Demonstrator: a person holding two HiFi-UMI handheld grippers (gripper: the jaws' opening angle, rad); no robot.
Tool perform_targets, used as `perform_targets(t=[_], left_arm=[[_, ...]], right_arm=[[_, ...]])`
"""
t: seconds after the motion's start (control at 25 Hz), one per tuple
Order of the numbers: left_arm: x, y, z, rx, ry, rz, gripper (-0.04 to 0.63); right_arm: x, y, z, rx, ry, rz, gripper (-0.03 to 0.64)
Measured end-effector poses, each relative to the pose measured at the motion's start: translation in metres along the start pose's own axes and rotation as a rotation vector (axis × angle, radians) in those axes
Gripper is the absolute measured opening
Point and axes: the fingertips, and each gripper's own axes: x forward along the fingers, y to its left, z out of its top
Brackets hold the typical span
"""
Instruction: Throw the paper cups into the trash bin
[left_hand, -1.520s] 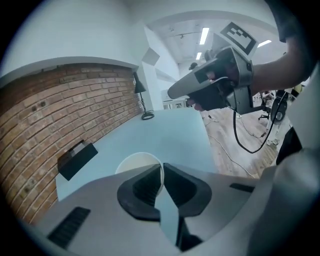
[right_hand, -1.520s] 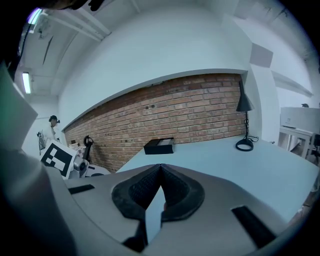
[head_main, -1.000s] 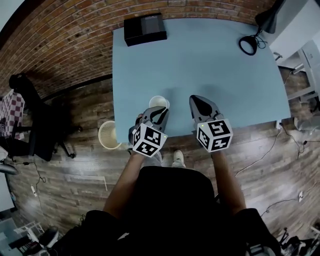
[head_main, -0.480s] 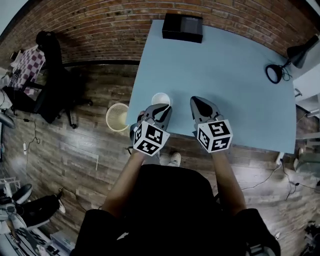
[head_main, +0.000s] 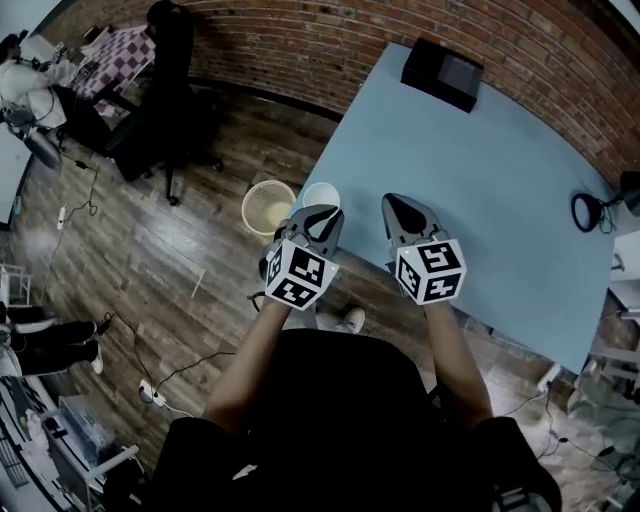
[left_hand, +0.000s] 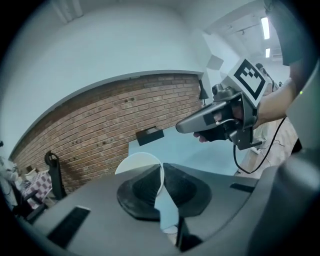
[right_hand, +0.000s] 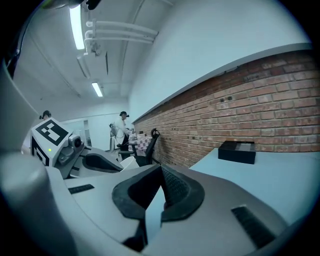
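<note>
A white paper cup (head_main: 320, 194) hangs by its rim in my left gripper (head_main: 321, 217), which is shut on it. In the left gripper view the cup's rim (left_hand: 140, 163) sticks up between the dark pads. The cup is over the near corner of the blue table (head_main: 480, 170), just right of the pale round trash bin (head_main: 268, 206) on the wooden floor. My right gripper (head_main: 399, 206) is beside the left one over the table, shut with nothing in it; its pads (right_hand: 172, 187) meet at the tips. It also shows in the left gripper view as the right gripper (left_hand: 216, 119).
A black box (head_main: 442, 72) sits at the table's far corner and a desk lamp (head_main: 592, 208) at its right edge. A black office chair (head_main: 165, 85) stands by the brick wall. Cables lie on the floor at left. A person (right_hand: 121, 128) stands far off.
The view has swung left: the trash bin has come nearer to the left gripper and its cup. Both grippers have travelled together and kept their states.
</note>
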Motion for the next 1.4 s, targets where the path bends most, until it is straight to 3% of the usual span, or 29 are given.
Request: perform_targets(t=[0.44,1.12,1.4], left_arm=[[-0.077,0.051,-0.049,-0.112,0.027,0.169,0.028],[-0.159,0.118,-0.120,-0.221,0.021,0.256,0.028],[-0.178,0.156,-0.141,-0.247,0.009,0.265,0.028]], right_arm=[[0.047,0.100,0.006,-0.071,0.027,0.196,0.005],[0.106,0.216,0.016,-0.098,0.031,0.279,0.005],[0.134,0.244,0.019,-0.109,0.043,0.270,0.005]])
